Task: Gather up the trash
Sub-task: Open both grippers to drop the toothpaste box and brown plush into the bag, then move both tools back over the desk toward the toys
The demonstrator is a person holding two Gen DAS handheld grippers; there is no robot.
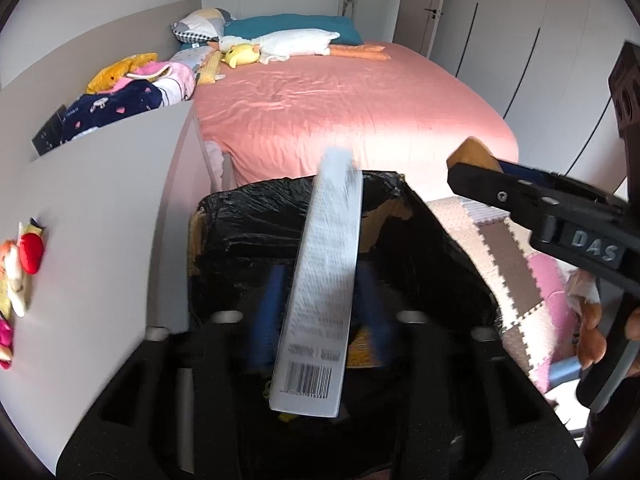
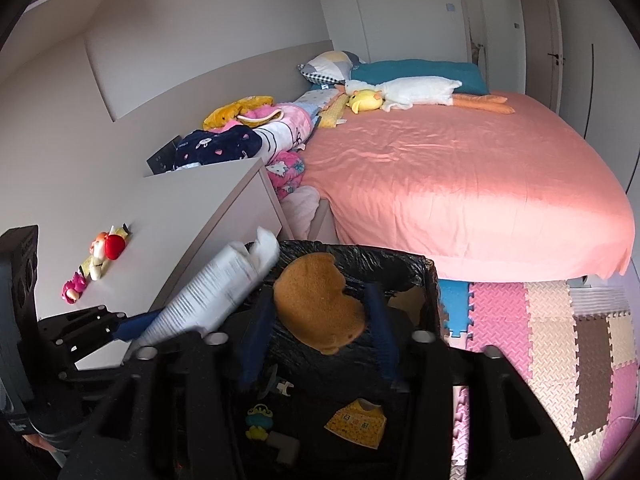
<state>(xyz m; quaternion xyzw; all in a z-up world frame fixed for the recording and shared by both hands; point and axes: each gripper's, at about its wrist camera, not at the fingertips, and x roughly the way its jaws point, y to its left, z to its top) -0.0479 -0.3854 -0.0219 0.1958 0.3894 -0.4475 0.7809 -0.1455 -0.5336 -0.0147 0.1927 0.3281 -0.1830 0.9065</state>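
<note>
Over the black-lined trash bin (image 1: 248,220), the left gripper (image 1: 320,304) stands with jaws apart, a white barcoded box (image 1: 320,280) loose between them. The right gripper (image 2: 316,320), likewise parted, frames a brown sponge-like scrap (image 2: 316,312). Both pieces seem to be dropping in; next, withdraw and seek more trash.

White barcoded box (image 1: 320,280) between parted blue fingers (image 1: 267,312) — above black-lined bin (image 1: 248,220).
</note>
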